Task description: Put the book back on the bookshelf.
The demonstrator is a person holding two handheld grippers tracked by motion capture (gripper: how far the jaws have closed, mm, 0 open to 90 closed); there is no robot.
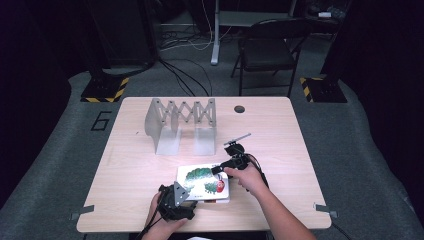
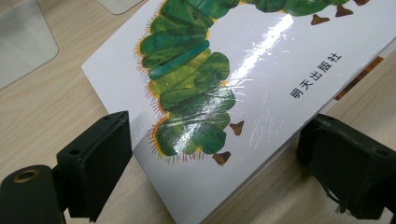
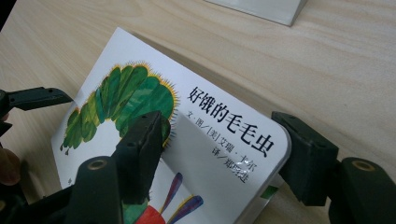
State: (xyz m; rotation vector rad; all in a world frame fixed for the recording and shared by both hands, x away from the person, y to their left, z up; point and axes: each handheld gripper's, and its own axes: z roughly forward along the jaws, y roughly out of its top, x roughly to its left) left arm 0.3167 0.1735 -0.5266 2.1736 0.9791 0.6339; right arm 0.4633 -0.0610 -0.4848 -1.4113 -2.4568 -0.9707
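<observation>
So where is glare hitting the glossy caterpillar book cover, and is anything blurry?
Left gripper view: a bright streak of glare crosses the glossy white caterpillar book, its film looking wrinkled there. Right gripper view: cover evenly lit, print sharp, near black jaws soft. High view: wooden table brightly lit, surroundings dark.

White caterpillar picture book (image 1: 204, 182), flat on table, near front edge

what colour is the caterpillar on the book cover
Green, in mixed light and dark patches, on the glossy white picture book; clearest in the left gripper view.
</observation>
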